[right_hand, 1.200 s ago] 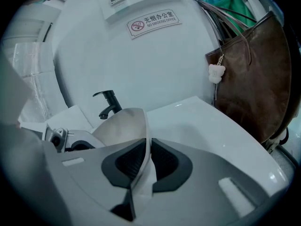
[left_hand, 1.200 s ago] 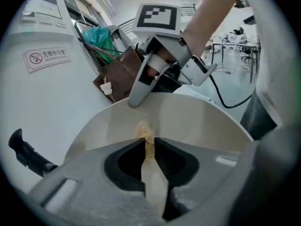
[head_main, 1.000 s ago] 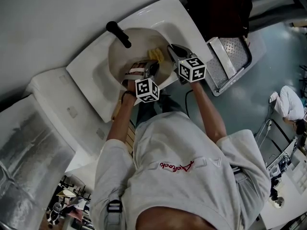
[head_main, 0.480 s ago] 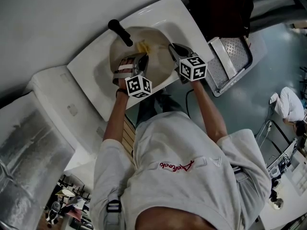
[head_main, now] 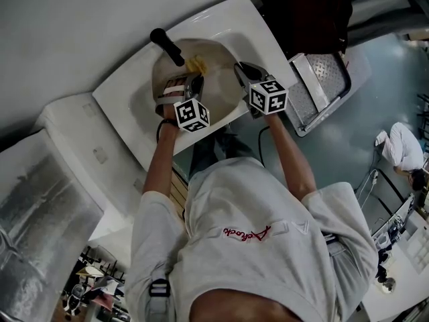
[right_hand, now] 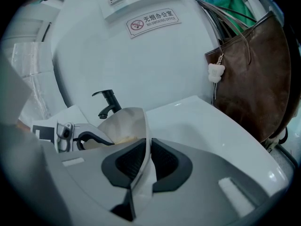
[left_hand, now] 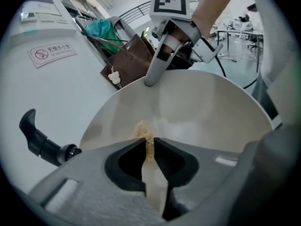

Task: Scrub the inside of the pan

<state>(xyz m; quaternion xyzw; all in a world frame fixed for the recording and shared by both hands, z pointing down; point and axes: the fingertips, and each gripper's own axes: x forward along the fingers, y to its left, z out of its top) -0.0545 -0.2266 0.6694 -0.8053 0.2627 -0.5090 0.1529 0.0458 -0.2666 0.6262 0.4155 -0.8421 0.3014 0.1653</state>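
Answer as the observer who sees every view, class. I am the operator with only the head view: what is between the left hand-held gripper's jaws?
Observer: The left hand-held gripper is shut on a yellow sponge that pokes out toward the pan wall.
Operator: Is the right one free?
Observer: No, the right hand-held gripper is shut on the pan's thin rim.
Operator: Anything else I miss?
Observer: A sign with a red prohibition mark sits on the wall behind the black faucet.
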